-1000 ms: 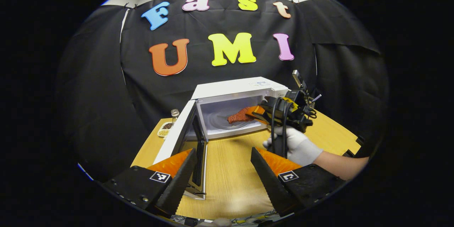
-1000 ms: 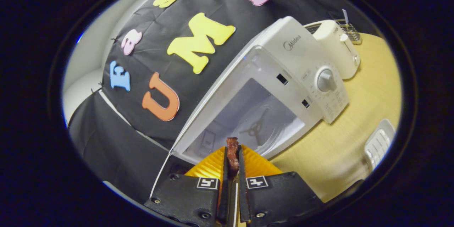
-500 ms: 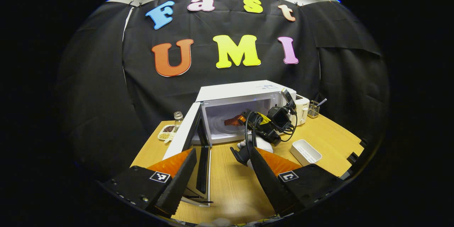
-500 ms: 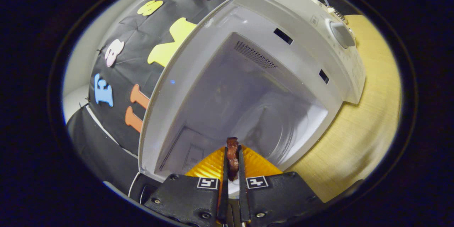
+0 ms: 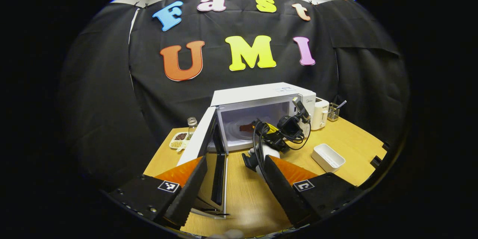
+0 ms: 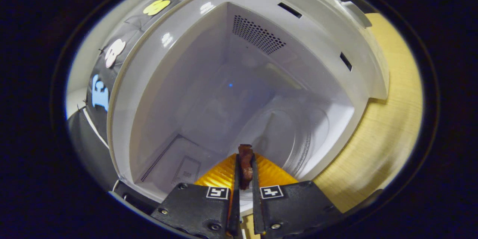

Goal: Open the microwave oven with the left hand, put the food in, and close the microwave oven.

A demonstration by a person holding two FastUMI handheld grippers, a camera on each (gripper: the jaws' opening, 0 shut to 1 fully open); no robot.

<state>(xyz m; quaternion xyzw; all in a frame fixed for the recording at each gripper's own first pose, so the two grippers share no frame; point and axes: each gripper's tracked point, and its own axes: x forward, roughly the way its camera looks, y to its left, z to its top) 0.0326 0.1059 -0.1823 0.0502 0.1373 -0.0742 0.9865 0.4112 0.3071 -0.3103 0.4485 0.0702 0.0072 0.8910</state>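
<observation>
On the wooden tabletop (image 5: pixel 347 140) the white microwave oven (image 5: pixel 261 99) stands with its door (image 5: pixel 209 149) swung wide open. My left claw (image 5: pixel 233 183) hangs back over the tabletop, its fingers spread apart on nothing. My right claw (image 6: pixel 244 190) is clamped on the reddish-brown food (image 6: pixel 245 166), which I see reaching into the oven's cavity above the glass turntable (image 6: pixel 295 142). A white tray (image 5: pixel 328 157) sits to the oven's right.
</observation>
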